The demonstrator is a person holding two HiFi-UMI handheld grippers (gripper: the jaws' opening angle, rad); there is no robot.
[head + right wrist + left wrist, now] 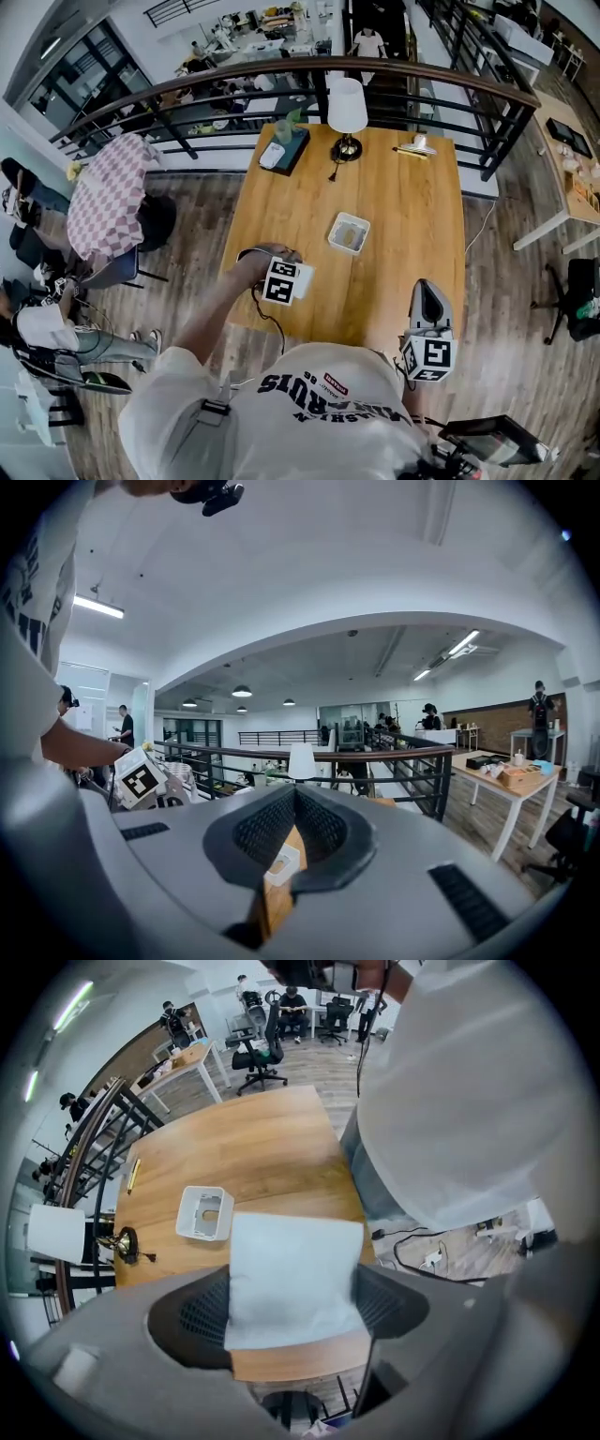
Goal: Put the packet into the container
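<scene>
A flat white packet [295, 1279] sits between the jaws of my left gripper [292, 1309], which is shut on it and points straight down over the near left part of the wooden table [403, 216]. In the head view the left gripper [284, 279] shows its marker cube, with the packet [304, 279] poking out beside it. The small white square container [349, 232] stands open in the middle of the table, beyond the packet [204, 1213]. My right gripper [429, 302] hovers at the near right table edge, its jaws shut and empty [295, 799], aimed level toward the container [281, 864].
A white-shaded lamp [347, 108] stands at the table's far edge, a dark tray with items [284, 148] at its far left and a small object [413, 148] at its far right. A curved railing [281, 80] runs behind. A black cable [265, 309] hangs off the near edge.
</scene>
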